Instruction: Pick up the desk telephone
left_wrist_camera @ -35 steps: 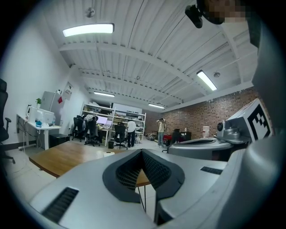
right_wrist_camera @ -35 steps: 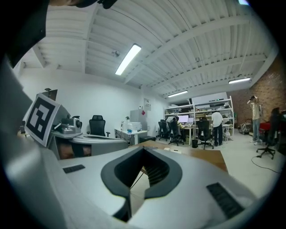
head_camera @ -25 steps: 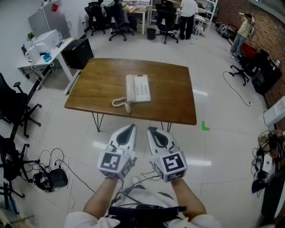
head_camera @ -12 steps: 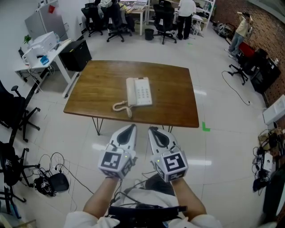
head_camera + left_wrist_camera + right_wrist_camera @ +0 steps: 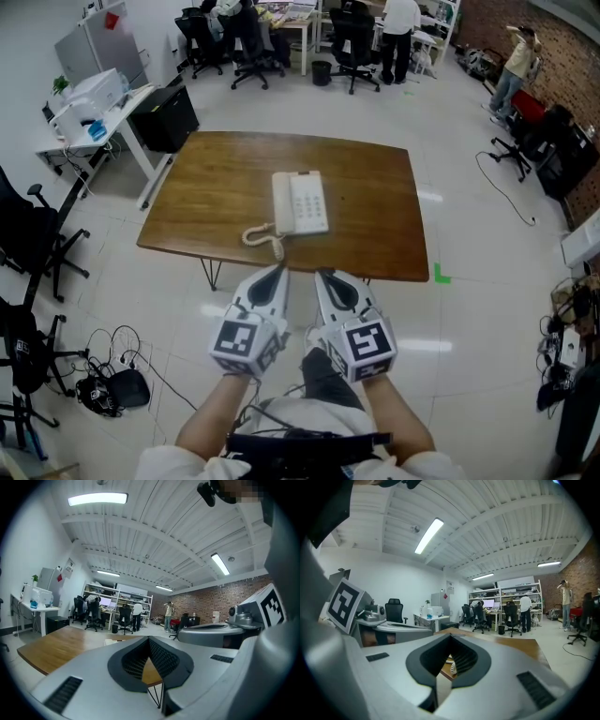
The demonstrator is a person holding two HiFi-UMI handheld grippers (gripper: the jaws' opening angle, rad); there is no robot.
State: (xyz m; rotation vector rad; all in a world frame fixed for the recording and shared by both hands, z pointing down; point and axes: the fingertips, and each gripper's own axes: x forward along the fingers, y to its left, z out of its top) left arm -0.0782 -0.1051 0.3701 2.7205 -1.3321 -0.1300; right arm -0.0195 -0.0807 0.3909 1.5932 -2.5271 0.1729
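One white side desk point(image 5: 122, 103) stands at the far left, with a white printer point(image 5: 92, 91) on top. Closer to us on that side, a black chair point(image 5: 33, 234) sits on the floor. Closer still, a bunch of black cables point(image 5: 108, 380) lies in a messy heap.

Next comes the brown wooden tabletop point(image 5: 206, 187) in the middle of the room. The desk telephone point(image 5: 300, 202) lies flat on it, about in the middle and a bit nearer the close edge. It is white, with the handset along its left side and the buttons on the right. Its curly cord point(image 5: 262, 236) loops out from the near left corner toward the close edge of the tabletop.

The left gripper point(image 5: 277, 270) is held out in front of the person, with its tips near the close edge of the tabletop. Its jaws are pressed together and nothing is between them. The right gripper point(image 5: 322, 274) is just beside it and points the same way, toward the telephone. Its jaws are pressed together too, and they are empty. Neither gripper touches the telephone.

Further right, a small green mark point(image 5: 441, 275) sits on the pale floor. At the far right, a person point(image 5: 518, 56) stands by a brick wall point(image 5: 553, 42).
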